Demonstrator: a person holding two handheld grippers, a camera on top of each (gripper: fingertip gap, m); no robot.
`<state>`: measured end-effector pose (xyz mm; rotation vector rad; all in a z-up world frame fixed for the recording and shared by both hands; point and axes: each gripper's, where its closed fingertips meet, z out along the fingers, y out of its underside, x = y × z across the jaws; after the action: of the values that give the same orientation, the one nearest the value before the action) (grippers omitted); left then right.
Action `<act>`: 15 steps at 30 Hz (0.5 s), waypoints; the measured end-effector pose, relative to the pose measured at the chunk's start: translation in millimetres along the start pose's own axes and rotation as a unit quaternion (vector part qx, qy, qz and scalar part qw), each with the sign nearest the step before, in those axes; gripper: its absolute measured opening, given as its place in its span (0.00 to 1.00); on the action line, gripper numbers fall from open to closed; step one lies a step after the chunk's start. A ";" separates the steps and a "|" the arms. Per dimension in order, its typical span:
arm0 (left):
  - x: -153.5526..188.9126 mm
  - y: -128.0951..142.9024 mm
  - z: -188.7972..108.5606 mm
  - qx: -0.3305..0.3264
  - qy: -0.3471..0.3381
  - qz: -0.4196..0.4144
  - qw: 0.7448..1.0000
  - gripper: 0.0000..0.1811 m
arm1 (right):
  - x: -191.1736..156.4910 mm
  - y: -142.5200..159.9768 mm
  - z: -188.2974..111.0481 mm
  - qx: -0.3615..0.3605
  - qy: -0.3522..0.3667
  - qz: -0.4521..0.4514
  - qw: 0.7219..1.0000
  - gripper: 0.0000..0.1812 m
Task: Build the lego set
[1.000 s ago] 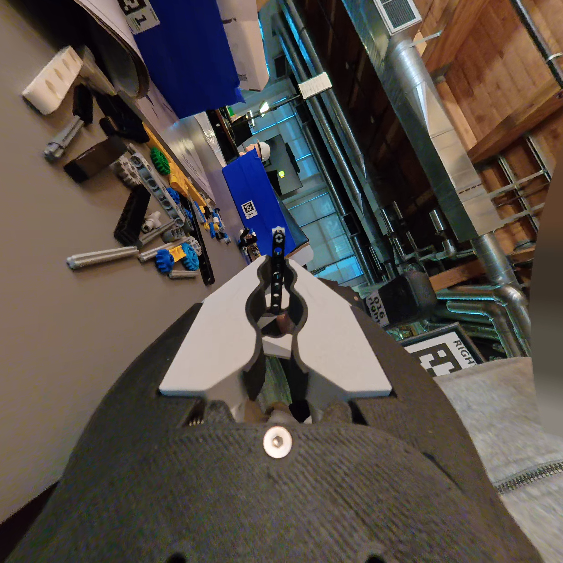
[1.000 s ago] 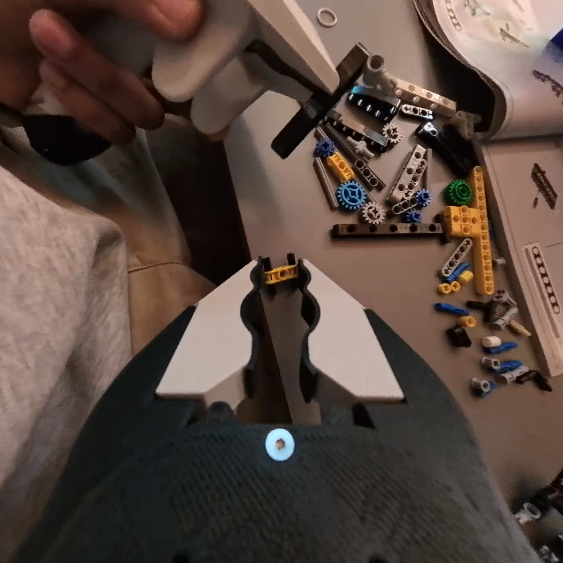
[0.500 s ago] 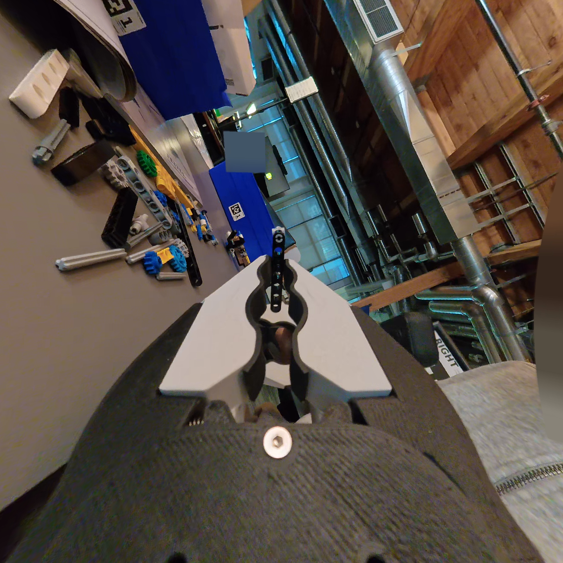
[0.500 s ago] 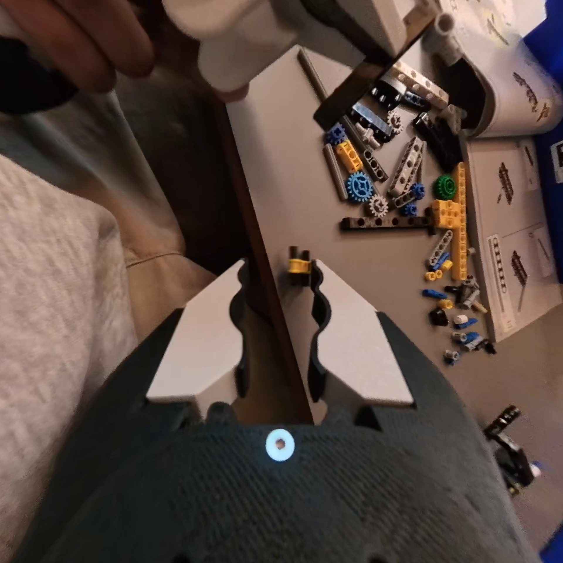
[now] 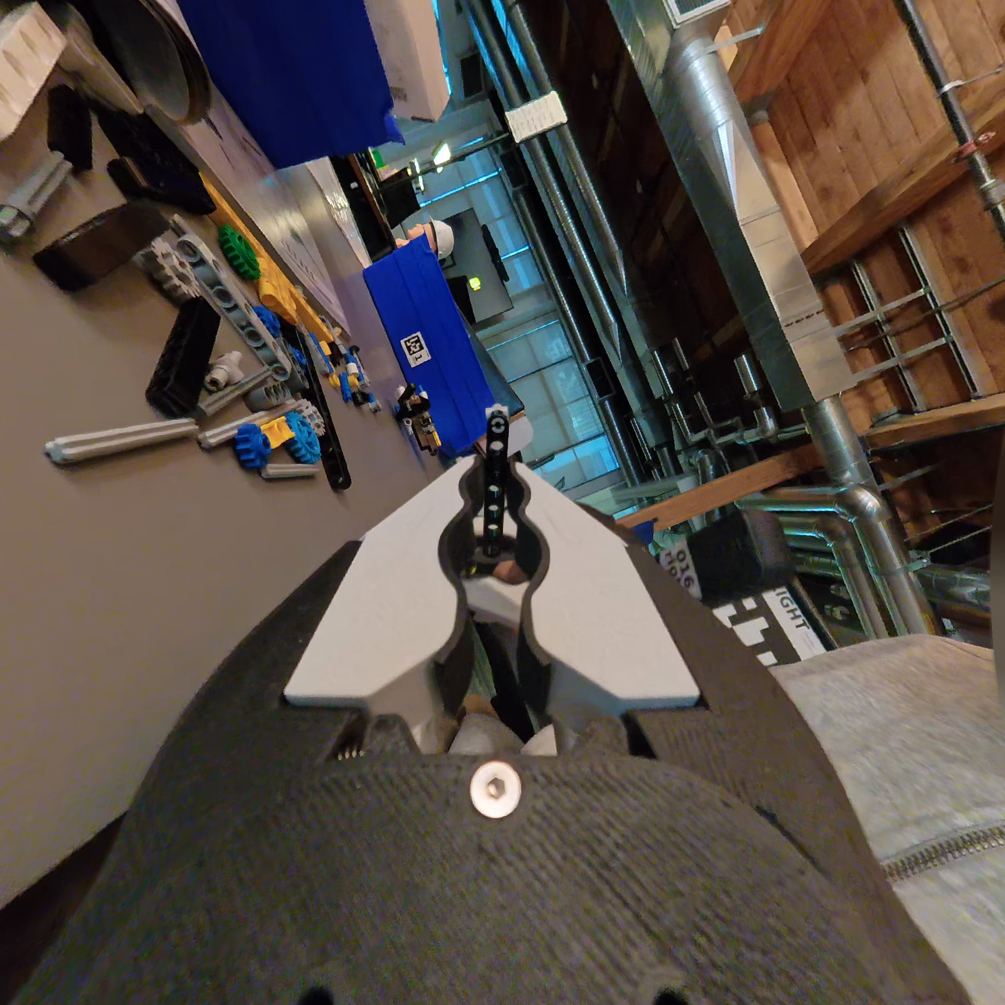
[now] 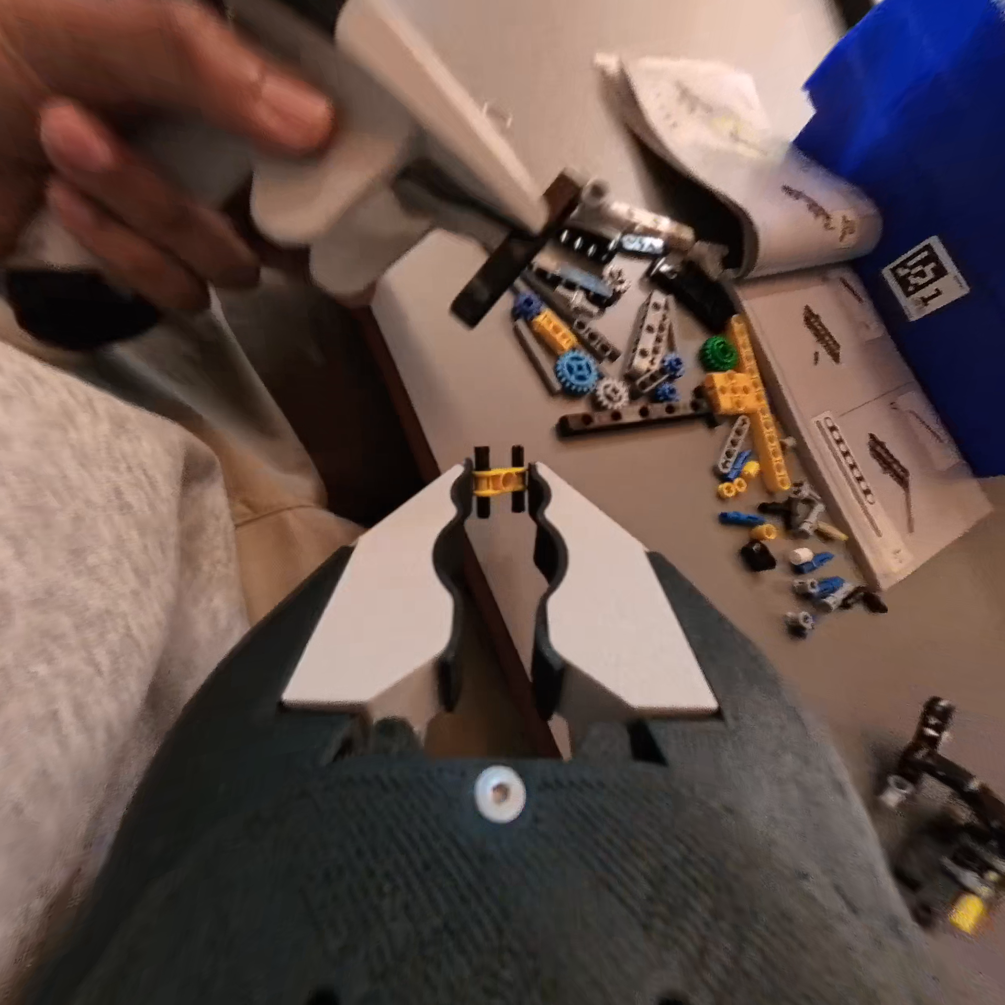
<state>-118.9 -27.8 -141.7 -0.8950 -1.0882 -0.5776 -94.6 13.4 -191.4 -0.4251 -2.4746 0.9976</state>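
Note:
My left gripper [image 5: 496, 474] is shut on a thin black holed beam [image 5: 496, 451] that sticks out past the fingertips, tilted up off the table. In the right wrist view that gripper [image 6: 535, 223] shows at the upper left in a person's hand, with the black beam [image 6: 492, 277] held above the pile. My right gripper [image 6: 499, 481] is shut on a small yellow connector [image 6: 499, 481] with two black pins through it, held over the table's near edge. Loose lego pieces [image 6: 652, 359] lie on the grey table [image 6: 625, 516].
An open instruction booklet [image 6: 772, 179] and flat instruction sheets [image 6: 892, 478] lie behind and right of the pile. A blue box [image 6: 913, 190] stands at the far right. A partly built black assembly [image 6: 935, 799] sits at the lower right. A grey sleeve [image 6: 92, 544] fills the left. The gap from one gripper's tips to the other's is roughly 7 cm.
My right gripper closed again on the yellow connector and swung back left over the table edge. The left gripper with the black beam shifted lower and nearer the pile.

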 end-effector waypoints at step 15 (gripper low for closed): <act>0.5 32.2 16.9 -0.035 0.044 -0.092 0.994 0.03 | -4.9 -101.6 -26.4 0.325 -0.159 0.251 0.898 0.10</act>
<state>-102.1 3.6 -148.8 -0.8276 -1.0828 -0.8050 -89.0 -43.9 -103.5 -0.7304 -2.1232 2.1591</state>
